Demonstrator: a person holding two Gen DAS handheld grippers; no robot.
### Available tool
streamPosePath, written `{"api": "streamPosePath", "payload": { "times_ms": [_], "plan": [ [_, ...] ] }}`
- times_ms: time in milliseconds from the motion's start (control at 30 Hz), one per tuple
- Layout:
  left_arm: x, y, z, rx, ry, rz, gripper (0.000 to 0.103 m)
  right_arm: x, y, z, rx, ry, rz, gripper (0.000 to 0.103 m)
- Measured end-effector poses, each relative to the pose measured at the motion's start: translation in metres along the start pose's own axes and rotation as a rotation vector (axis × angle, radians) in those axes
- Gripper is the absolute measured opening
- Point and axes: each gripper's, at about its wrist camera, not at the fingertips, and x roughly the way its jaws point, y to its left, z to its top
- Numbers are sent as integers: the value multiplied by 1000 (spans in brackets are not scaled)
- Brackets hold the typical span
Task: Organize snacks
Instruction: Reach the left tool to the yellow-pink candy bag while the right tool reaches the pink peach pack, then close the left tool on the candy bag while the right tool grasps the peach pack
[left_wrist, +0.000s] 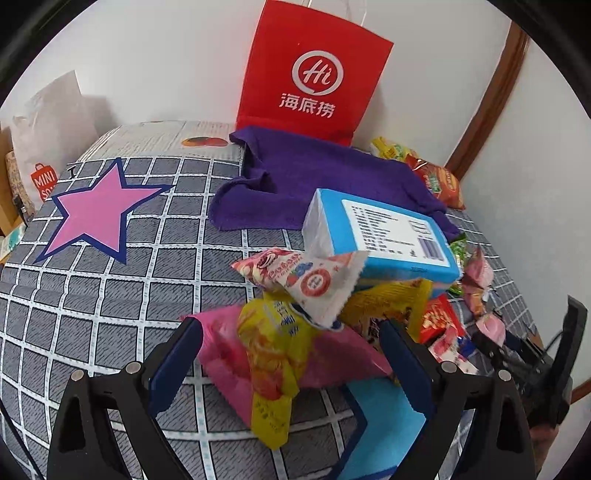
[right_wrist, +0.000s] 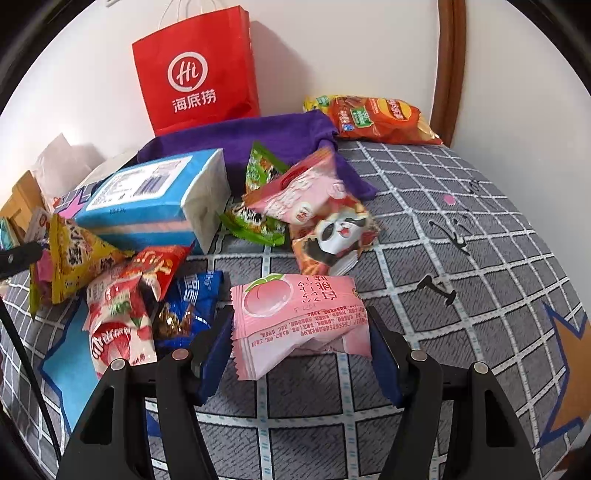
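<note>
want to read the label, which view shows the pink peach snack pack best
The right wrist view: the pink peach snack pack sits close up between the right gripper fingers, print facing the camera. In the left wrist view I cannot pick it out for sure among the snacks at the right edge.

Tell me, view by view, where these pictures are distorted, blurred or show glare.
Left wrist: the fisheye bends the grid bedspread into curves and leaves black corners; the yellow packet nearest the lens is smeared. Right wrist: same curved grid; glare on the orange chip bag, and the panda packet looks slightly blurred.
</note>
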Motion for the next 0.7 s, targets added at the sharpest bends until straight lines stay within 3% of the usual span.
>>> {"api": "streamPosePath", "payload": {
  "times_ms": [100,233,367,600,700],
  "plan": [
    [8,1,-3,8,9,34,96,2,2,-3,-6,12,-10,67],
    [7,9,-14,0,28,4,98,1,3,-5,-21,6,-6,67],
    [5,14,-24,13,44,28,97,0,0,-6,-14,3,12,67],
    [4,6,-12,29,15,16,96,0,0,-5,-9,4,26,68],
    [15,0,-7,49,29,66,95,0,1,-5,-14,5,20,68]
  ]
}}
